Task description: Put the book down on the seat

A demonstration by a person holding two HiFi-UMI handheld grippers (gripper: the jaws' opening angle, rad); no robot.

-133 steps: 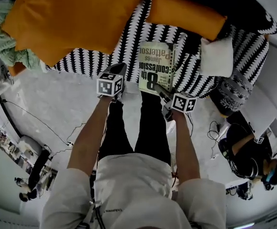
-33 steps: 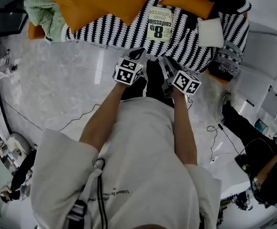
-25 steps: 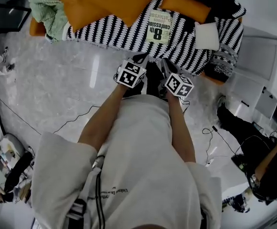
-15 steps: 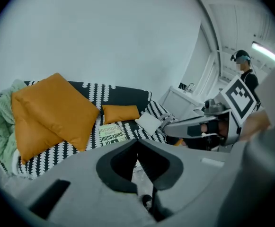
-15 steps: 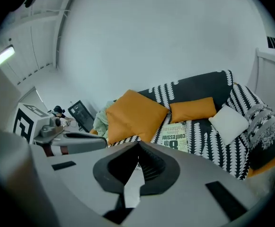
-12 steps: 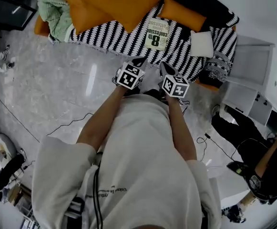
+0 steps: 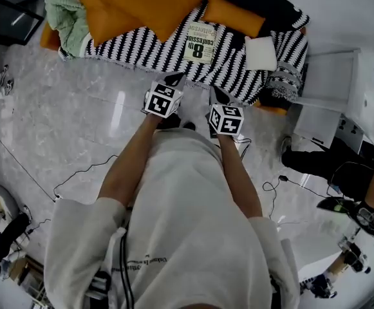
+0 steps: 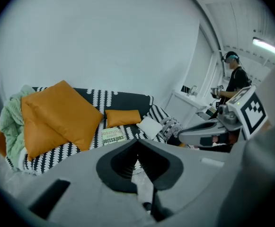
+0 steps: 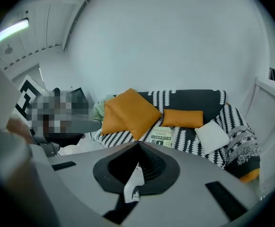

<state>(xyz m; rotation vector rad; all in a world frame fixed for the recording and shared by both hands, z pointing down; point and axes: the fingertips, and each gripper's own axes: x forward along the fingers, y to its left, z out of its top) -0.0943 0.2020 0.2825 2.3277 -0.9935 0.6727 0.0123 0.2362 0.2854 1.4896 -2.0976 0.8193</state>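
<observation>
Now the book point(image 7: 199, 42) is lying flat on the striped seat point(image 7: 141, 47) beside a small orange cushion point(image 7: 233, 15), while the left hand-held gripper point(image 7: 173, 78) and the right hand-held gripper point(image 7: 216, 94) are hovering well apart from it, both closed on nothing.

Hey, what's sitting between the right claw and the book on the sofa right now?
Nothing but the striped throw. In the head view, the stretch from the right claw to the book is bare cover.
</observation>
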